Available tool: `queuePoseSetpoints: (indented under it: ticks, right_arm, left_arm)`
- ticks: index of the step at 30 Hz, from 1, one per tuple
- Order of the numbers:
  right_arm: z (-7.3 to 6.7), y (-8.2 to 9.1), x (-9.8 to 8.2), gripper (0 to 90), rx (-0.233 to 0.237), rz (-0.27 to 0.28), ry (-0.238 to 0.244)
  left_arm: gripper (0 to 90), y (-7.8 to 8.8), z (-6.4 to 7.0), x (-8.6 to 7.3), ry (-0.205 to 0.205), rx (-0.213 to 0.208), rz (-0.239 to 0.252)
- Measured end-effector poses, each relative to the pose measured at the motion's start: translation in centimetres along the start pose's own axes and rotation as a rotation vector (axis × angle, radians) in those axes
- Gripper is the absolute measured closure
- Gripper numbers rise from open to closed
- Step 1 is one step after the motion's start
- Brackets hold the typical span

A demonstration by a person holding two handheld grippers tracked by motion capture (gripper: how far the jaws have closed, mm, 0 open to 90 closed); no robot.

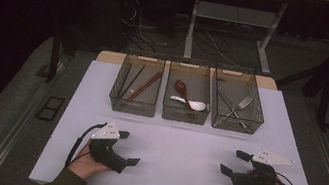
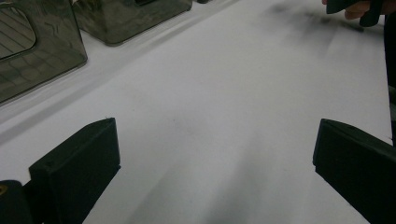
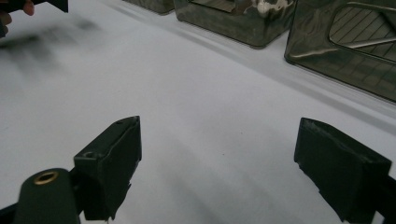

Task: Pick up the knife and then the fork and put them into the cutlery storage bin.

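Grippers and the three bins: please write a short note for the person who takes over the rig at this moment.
Left gripper: open, holding nothing, low over the white table, near side.
Right gripper: open, holding nothing, also low over the near side.
Things: left bin has the chopsticks; middle bin has a red spoon and a white spoon; right bin has the fork and other metal cutlery.
Done: all the cutlery lies in the bins, none on the table.
Left: as it looks, nothing to sort.
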State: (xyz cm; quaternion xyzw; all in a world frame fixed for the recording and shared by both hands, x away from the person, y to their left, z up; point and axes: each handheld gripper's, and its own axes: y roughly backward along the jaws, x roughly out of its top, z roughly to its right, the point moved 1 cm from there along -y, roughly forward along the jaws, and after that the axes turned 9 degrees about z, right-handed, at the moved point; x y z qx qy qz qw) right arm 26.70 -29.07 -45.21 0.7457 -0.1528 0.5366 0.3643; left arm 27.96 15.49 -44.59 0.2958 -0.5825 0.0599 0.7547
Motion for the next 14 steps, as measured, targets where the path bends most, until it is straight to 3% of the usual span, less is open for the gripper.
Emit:
queuePoseSetpoints:
  ticks: [14]
  right_arm:
    - [-0.12, 0.08, 0.09, 14.6, 0.005, 0.001, 0.016]
  left_arm:
    - [0.0, -0.08, -0.01, -0.02, 0.000, -0.001, -0.005]
